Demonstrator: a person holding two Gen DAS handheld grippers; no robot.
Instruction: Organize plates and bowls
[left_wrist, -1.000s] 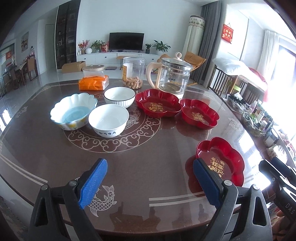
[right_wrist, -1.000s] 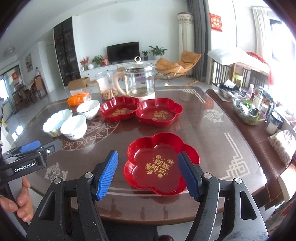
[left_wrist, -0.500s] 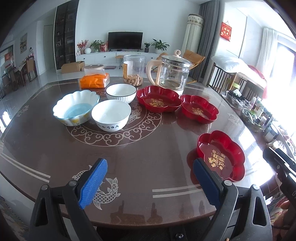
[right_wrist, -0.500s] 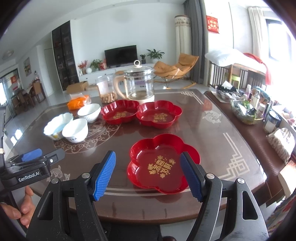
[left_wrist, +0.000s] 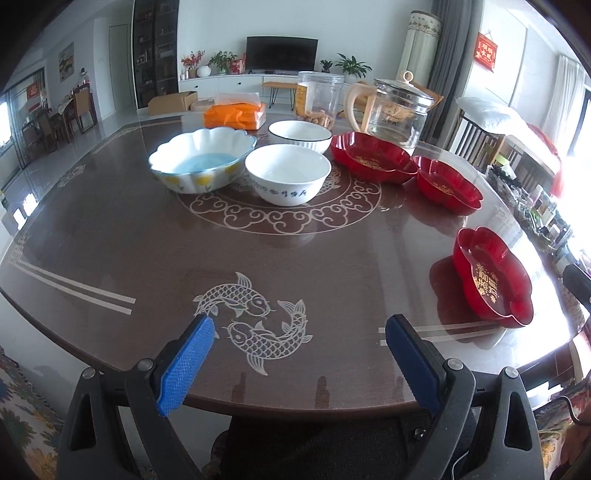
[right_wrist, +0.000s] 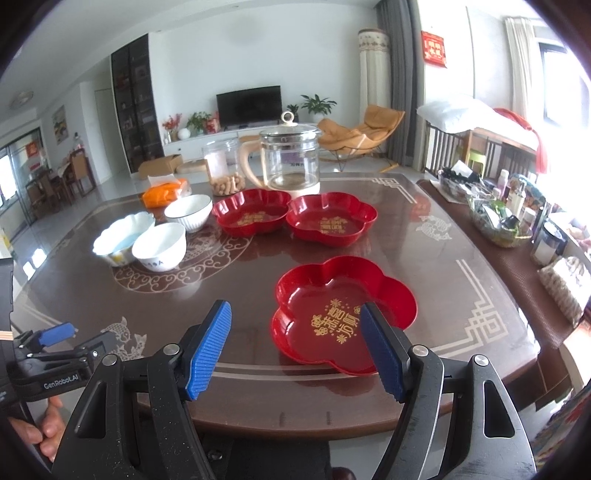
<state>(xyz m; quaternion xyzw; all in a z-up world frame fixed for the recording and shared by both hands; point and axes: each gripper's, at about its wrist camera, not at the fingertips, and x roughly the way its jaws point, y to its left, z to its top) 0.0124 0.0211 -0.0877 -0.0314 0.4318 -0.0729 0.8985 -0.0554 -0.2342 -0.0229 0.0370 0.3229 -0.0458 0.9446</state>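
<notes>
Open right tool (right_wrist: 295, 347) above red plate (right_wrist: 343, 314)

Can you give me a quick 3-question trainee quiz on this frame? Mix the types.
1. Count: how many red flower-shaped plates are on the table?
2. True or false: the right gripper is closed on the nearest red plate.
3. Multiple choice: the scalloped bowl with the blue inside stands (A) stacked inside a white bowl, (B) on the table beside the plain white bowl, (C) inside the glass kettle.

Key: 1) Three: two side by side near the kettle, one alone near the table's front edge. 2) False: its fingers stand wide apart with nothing between them. 3) B.
</notes>
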